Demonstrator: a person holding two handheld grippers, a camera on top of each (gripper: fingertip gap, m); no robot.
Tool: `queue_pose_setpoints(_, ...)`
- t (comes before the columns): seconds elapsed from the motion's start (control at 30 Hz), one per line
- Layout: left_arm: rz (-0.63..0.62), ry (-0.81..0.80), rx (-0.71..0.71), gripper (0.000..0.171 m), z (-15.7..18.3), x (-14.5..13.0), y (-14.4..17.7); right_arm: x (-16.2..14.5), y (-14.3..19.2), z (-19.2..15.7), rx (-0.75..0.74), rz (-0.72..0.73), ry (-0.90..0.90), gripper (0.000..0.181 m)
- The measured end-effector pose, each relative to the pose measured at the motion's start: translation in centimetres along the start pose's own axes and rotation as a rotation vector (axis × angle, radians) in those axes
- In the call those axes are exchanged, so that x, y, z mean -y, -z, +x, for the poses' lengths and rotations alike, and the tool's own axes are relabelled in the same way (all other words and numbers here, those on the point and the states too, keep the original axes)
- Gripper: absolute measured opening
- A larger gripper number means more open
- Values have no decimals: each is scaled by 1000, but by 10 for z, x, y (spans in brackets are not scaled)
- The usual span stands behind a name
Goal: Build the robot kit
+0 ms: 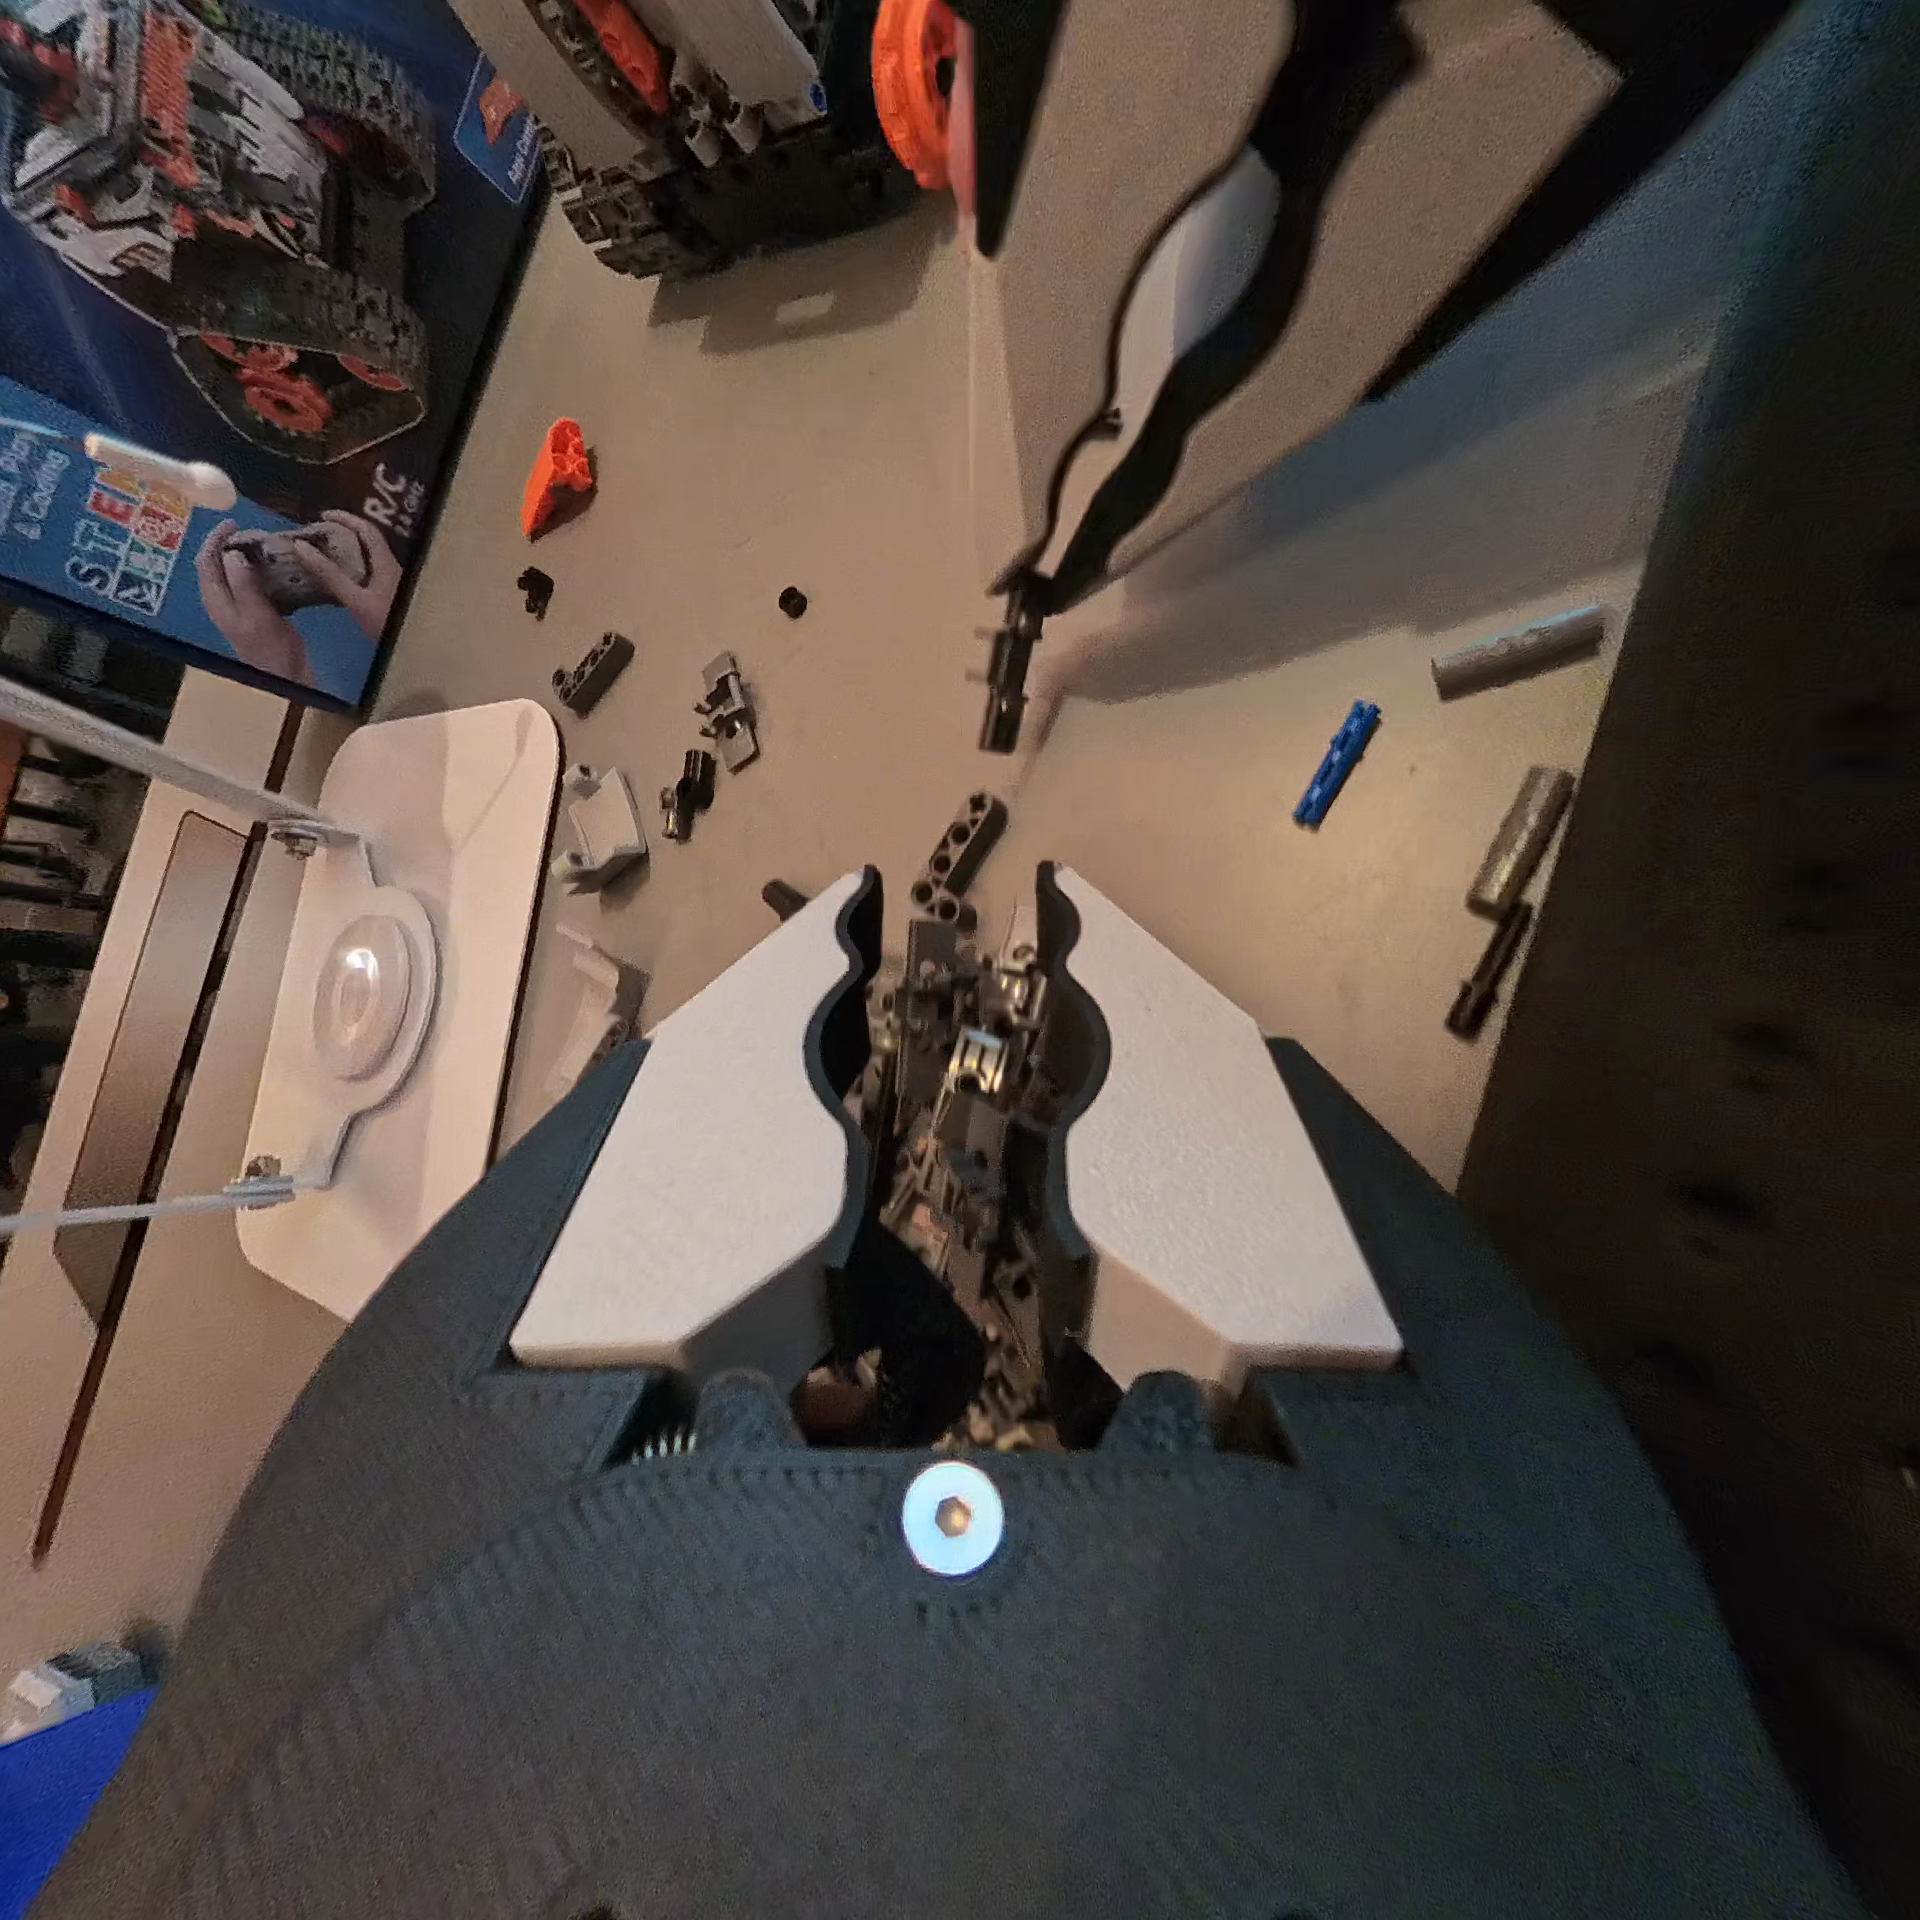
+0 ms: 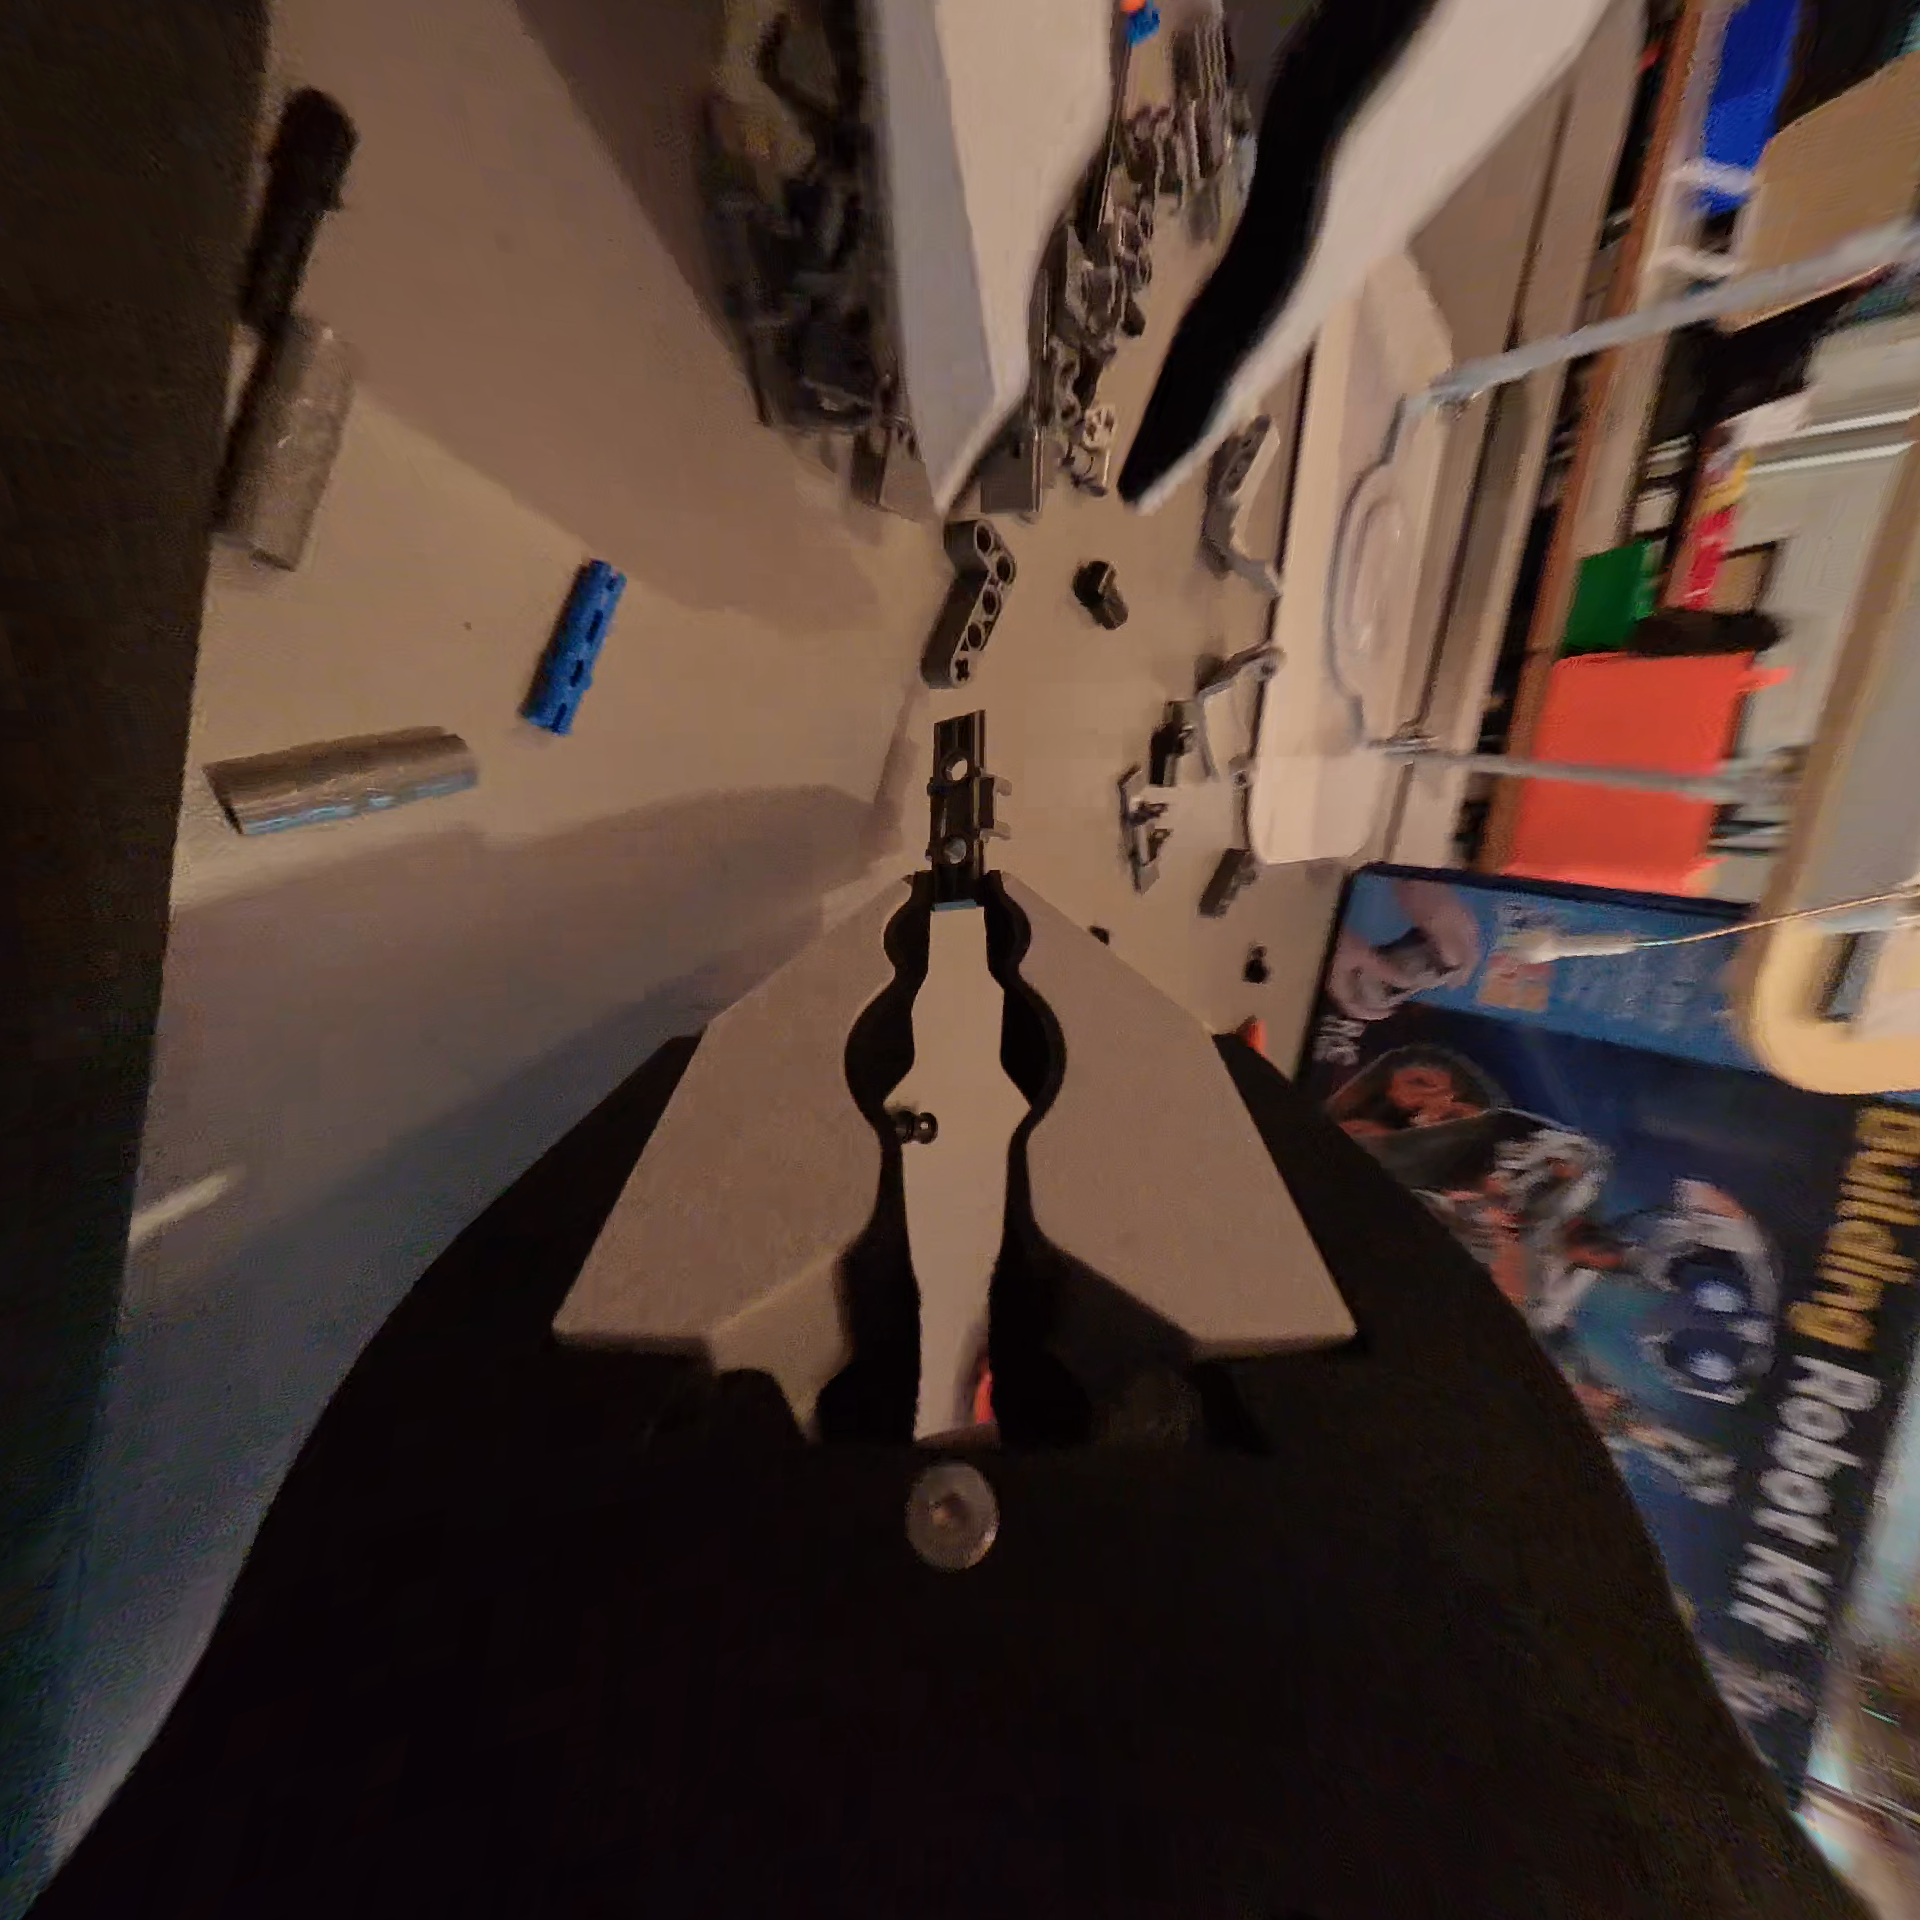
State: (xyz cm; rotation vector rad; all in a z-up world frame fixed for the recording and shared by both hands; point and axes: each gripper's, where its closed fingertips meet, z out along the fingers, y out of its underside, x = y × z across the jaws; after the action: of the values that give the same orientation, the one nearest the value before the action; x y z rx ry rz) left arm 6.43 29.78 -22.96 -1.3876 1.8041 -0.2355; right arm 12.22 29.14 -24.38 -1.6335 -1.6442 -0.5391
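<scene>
Both my jaws grip: left gripper (image 1: 956, 914) clamps a dark grey brick assembly (image 1: 961, 1081); right gripper (image 2: 958, 896) pinches a slim black pin-beam (image 2: 960, 800), lengthwise outward, above the bench (image 2: 665, 436).

Left wrist view: taken from behind the left gripper (image 1: 956, 883), aimed steeply down, close over the beige table (image 1: 1195, 935). Right wrist view: likewise set behind the right gripper (image 2: 961, 899), facing opposite. Shared by both: blue beam (image 1: 1337, 764) (image 2: 574, 644), kit box (image 1: 208, 343) (image 2: 1621, 1195).
</scene>
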Motion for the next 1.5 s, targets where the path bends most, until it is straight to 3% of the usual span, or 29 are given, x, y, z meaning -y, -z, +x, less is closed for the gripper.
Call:
queue_pose_setpoints(0.1,-14,-19,-7,29,2,11,-13,9,8,1,-97,30,113,8)
queue_pose_setpoints(0.2,-5,-78,-13,14,6,22,-23,16,19,5,-170,60,158,8)
queue_pose_setpoints(0.37,17,-162,11,2,11,29,-26,17,30,6,-197,106,130,4)
queue_pose_setpoints(0.53,-3,-329,131,2,11,27,-31,13,35,-7,-23,208,-106,15)
queue_pose_setpoints(0.77,-55,-439,59,2,28,19,-43,7,32,-29,175,255,-272,16)
queue_pose_setpoints(0.93,-33,-397,0,8,29,18,-40,10,31,-36,286,297,-356,14)
queue_pose_setpoints(1.07,-33,-369,-17,23,21,14,-30,8,30,-32,314,303,-398,15)
queue_pose_setpoints(1.17,-38,-316,-24,22,11,6,-16,11,28,-24,347,318,-480,16)
queue_pose_setpoints(1.33,-94,-184,-75,22,0,-19,4,5,16,-35,417,222,-501,11)
queue_pose_setpoints(1.5,-108,-105,-127,21,8,-34,19,25,26,-39,479,301,-545,14)
